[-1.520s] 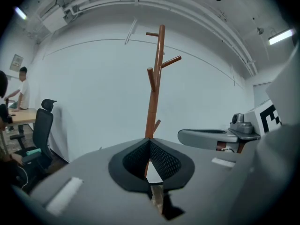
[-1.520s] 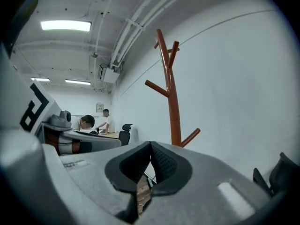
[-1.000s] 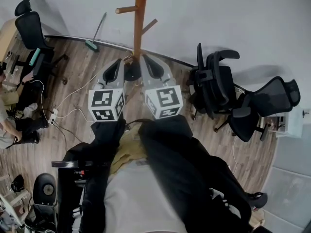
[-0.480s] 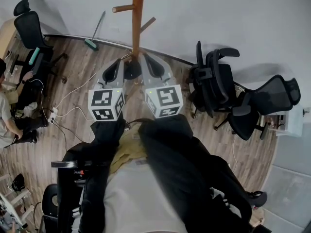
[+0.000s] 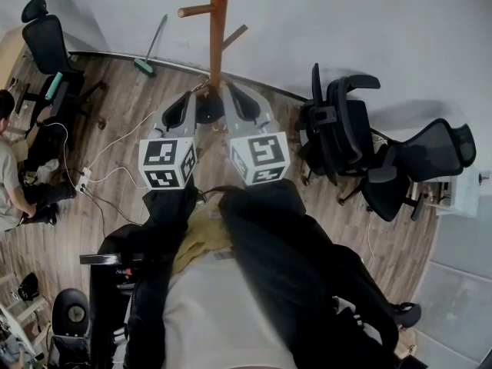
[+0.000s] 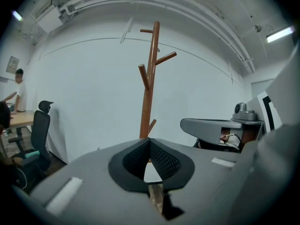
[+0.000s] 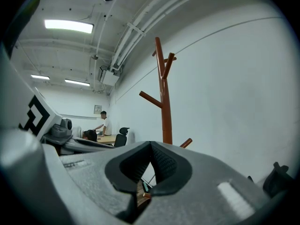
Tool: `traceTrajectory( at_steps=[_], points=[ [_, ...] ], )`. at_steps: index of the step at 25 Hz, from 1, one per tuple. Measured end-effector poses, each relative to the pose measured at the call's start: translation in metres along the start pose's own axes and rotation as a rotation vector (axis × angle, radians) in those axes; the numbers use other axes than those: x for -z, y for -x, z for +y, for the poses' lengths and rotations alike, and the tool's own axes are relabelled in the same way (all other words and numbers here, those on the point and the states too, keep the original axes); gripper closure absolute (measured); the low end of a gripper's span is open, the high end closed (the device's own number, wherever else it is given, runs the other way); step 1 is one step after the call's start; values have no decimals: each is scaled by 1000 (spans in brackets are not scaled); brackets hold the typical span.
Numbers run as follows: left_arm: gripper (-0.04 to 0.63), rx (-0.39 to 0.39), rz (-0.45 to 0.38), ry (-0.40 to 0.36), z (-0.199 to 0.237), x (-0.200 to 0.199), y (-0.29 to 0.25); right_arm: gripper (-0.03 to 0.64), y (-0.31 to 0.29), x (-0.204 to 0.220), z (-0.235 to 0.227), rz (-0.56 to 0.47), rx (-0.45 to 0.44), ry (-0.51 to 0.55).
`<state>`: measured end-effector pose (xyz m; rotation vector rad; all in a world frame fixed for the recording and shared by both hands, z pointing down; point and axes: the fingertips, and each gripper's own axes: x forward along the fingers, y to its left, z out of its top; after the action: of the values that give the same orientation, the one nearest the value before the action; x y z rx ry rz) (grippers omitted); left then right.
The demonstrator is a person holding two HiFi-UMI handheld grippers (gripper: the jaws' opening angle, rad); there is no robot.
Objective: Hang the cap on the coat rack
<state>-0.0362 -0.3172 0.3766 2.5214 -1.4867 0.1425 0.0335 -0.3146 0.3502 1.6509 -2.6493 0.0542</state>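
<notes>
**No cap in either gripper — the rack stands dead ahead**

The cap cannot be picked out with any certainty. The only candidate is a tan fold of fabric (image 5: 201, 235) against the person's front, below both grippers, and I cannot tell whether that is it. The coat rack (image 5: 217, 37) stands just beyond the gripper tips, close to the white wall, and the pegs in view are bare.

The step in hand looks like taking hold of the cap rather than hanging it. It would go best with a pinch on the brim or back edge, leaving the crown free. The opening could then slide down over an upward-slanting peg, with the release coming only once it sits — and without knocking the slim pole.

The left gripper (image 6: 149, 140) has its jaws together at the tips with nothing between them. The right gripper (image 7: 151, 145) is likewise closed and empty. The two are held side by side, aimed at the pole, and neither touches it.
</notes>
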Motion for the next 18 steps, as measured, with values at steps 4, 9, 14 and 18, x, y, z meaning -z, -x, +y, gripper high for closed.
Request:
traceTrajectory(
  at_steps=[4,9,14,18],
  points=[
    [597,1,-2,0,0,-1,0,618,0,-2,1,-4,1,2],
    [597,0,2,-1,0,0,0,618,1,-3,1,-8,1,8],
    [597,2,11,4,0,2,-1,618,1,-3,1,-10,4,1],
    [597,-4,17,9,2,3,-1,618,1,-1,-1,-3,5,-15]
  ],
)
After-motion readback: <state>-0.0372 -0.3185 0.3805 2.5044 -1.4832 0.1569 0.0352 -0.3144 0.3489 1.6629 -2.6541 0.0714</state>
